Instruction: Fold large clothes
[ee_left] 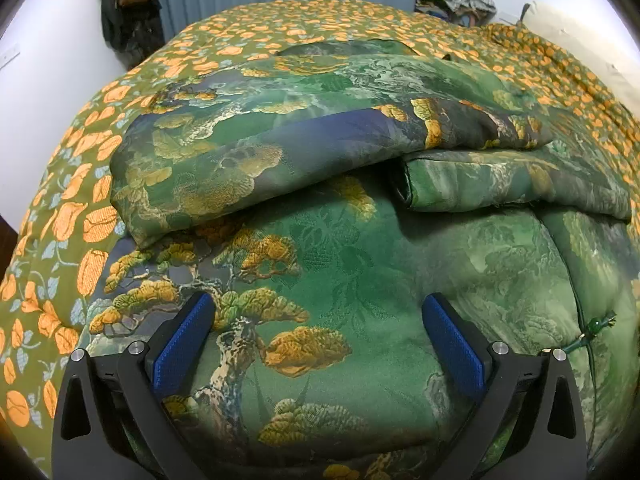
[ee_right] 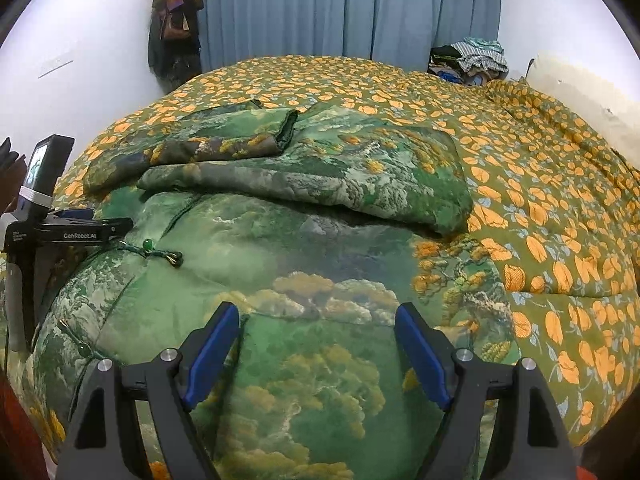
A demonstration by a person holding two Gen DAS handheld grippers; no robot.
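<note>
1. Green brocade jacket [ee_left: 360, 272], printed with pines and mountains, lies spread on the bed, directly under both grippers. Both sleeves are folded in across its far part: one sleeve [ee_left: 248, 160] overlaps the other sleeve [ee_left: 520, 184], whose cuff opening shows near the middle.
2. Left gripper [ee_left: 320, 340]: jaws spread wide, blue pads clear of each other, nothing between them but the jacket cloth below. Contact with the cloth cannot be told.
3. Right gripper [ee_right: 318, 350]: jaws likewise apart, holding nothing, over the jacket's near part.
4. No containers in either view.
5. Right wrist view alone shows the left gripper from its side [ee_right: 68, 228], at the jacket's left edge, and a second knot button lower down [ee_right: 82, 350]. A green bead knot button [ee_right: 149, 245] on the front closure appears in both views.
6. Bedspread [ee_left: 72, 216], olive with orange flowers, lies under the jacket.
7. Beyond: blue curtain [ee_right: 340, 8], dark clothes hanging at the wall [ee_right: 174, 28], and a heap of clothes [ee_right: 472, 60] past the bed's far right edge.
</note>
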